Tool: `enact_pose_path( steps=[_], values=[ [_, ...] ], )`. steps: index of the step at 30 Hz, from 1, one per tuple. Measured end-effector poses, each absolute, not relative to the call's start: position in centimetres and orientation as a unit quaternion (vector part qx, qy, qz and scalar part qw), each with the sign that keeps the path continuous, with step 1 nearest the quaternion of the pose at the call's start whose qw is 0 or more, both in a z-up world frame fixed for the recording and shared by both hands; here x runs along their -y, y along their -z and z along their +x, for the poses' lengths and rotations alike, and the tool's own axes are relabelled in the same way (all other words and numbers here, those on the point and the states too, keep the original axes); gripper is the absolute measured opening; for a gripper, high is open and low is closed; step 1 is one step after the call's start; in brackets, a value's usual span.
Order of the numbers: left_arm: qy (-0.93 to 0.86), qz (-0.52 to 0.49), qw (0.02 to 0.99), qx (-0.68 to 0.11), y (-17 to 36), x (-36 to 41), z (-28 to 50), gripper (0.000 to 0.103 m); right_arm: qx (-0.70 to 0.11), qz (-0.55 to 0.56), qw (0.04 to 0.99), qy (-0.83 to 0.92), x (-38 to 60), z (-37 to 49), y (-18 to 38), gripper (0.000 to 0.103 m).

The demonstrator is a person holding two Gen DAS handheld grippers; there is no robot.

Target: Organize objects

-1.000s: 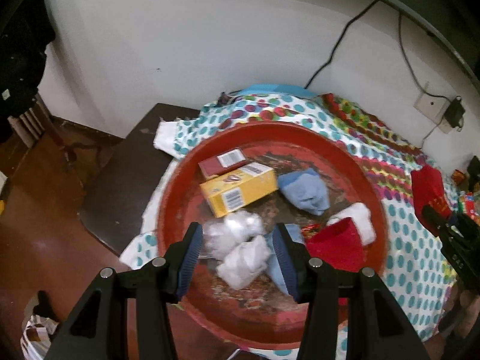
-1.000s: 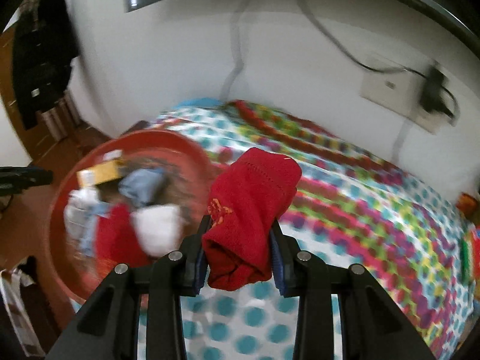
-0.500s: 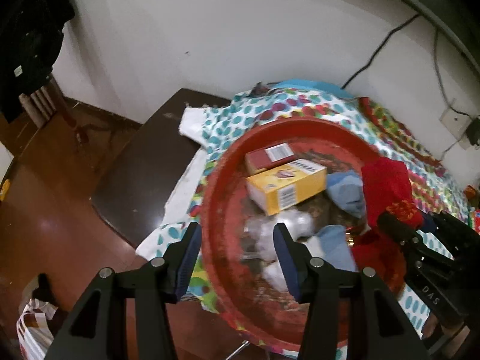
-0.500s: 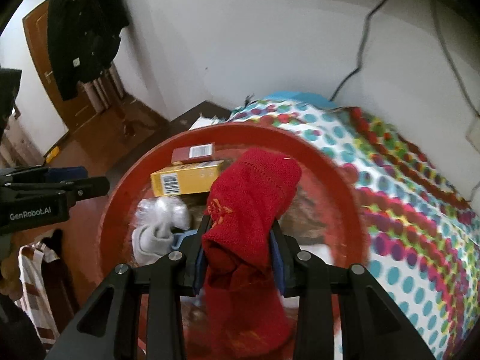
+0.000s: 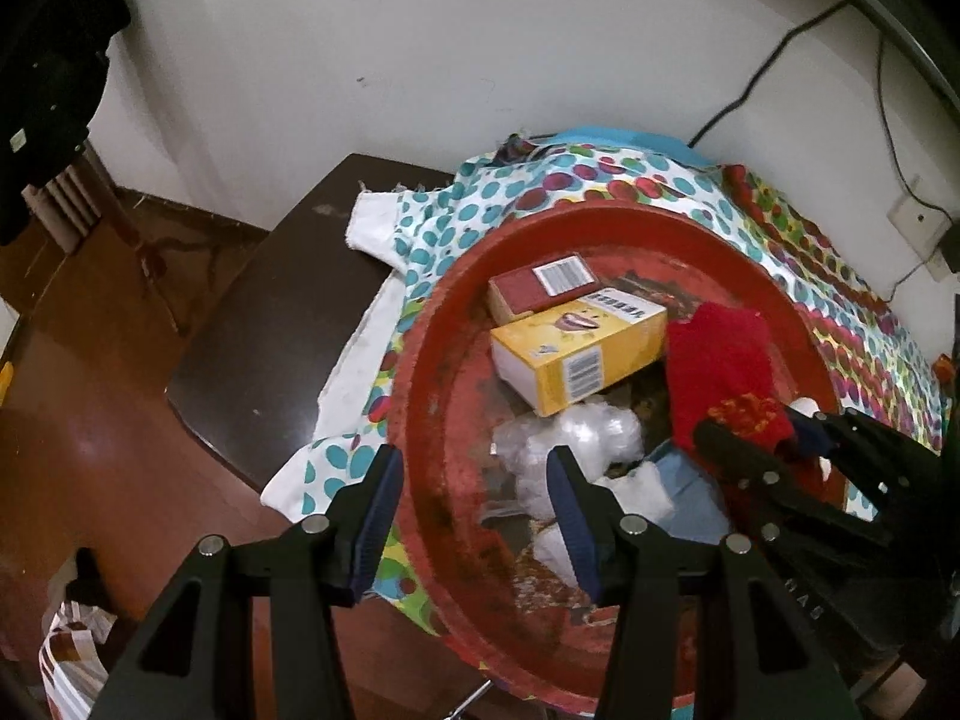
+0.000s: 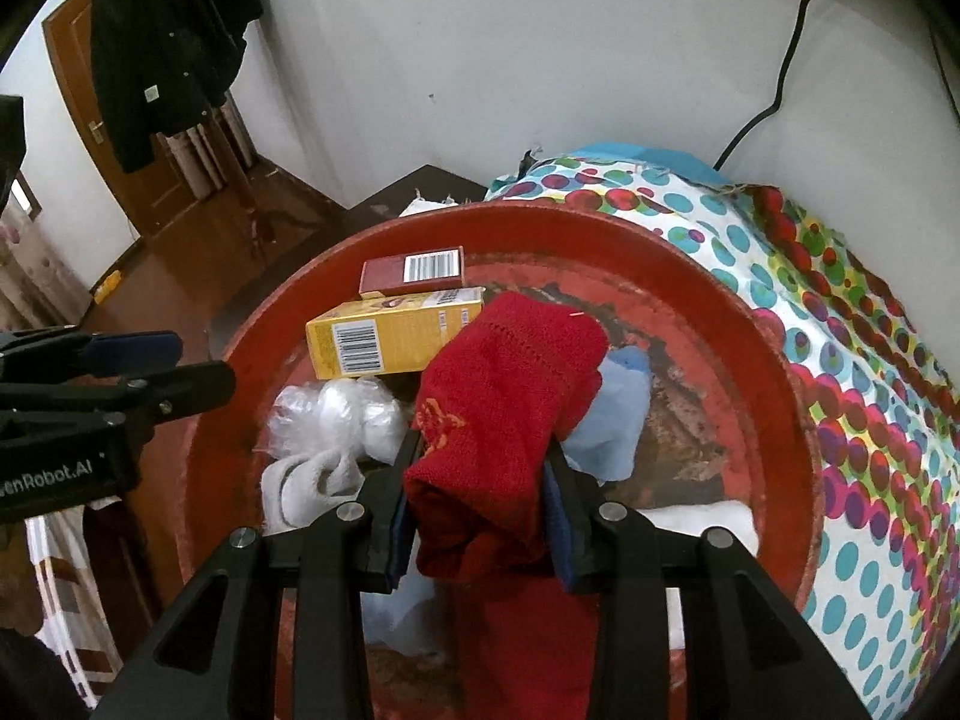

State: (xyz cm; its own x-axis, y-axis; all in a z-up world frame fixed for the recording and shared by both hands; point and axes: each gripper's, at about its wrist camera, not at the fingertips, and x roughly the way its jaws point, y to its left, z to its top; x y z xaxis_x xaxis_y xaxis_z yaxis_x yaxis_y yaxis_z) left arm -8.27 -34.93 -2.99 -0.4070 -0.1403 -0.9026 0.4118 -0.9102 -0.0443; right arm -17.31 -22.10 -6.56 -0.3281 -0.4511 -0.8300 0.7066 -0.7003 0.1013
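Over the red basin [image 6: 798,420], the right gripper [image 6: 480,516] has the red sock [image 6: 510,396] between its jaws, which are opening, the blue pads still against the cloth. The left gripper [image 5: 474,516] stands with jaws apart and empty, straddling the basin's near-left rim above the crumpled clear plastic [image 5: 576,438]. Farther in the basin a yellow box [image 6: 390,333] lies just beyond the sock, a dark red box [image 6: 414,270] behind it toward the far rim, and the dotted cloth [image 6: 870,420] spreads under the basin.
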Motion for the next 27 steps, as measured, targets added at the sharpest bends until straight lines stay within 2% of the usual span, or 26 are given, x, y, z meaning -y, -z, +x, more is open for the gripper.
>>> enact_pose_path(
  steps=[3,6,8,12,14,19,27],
  values=[
    [0.833,0.515,0.157,-0.126,2.8,34.4,-8.5,0.051,-0.15,0.446,0.361,0.805,21.9,-16.6,6.3,0.04],
    [0.838,0.512,0.145,-0.123,2.4,33.8,-8.6,0.051,-0.145,0.44,0.361,0.809,21.3,-15.6,5.4,0.05],
    [0.839,0.51,0.142,-0.127,2.2,33.7,-8.7,0.051,-0.145,0.432,0.352,0.818,20.5,-14.9,4.3,0.063],
    [0.838,0.511,0.141,-0.126,1.7,33.2,-8.6,0.051,-0.149,0.427,0.336,0.826,18.8,-13.3,2.3,0.076],
    [0.837,0.512,0.142,-0.128,1.2,32.7,-8.6,0.051,-0.137,0.425,0.335,0.83,17.2,-12.3,1.5,0.089],
    [0.841,0.507,0.114,-0.152,0.4,30.9,-8.0,0.051,-0.12,0.422,0.329,0.836,14.2,-10.6,0.9,0.092],
    [0.829,0.537,0.11,-0.108,1.5,26.3,-7.5,0.051,-0.088,0.46,0.321,0.823,11.4,-10.0,2.6,0.092]
  ],
)
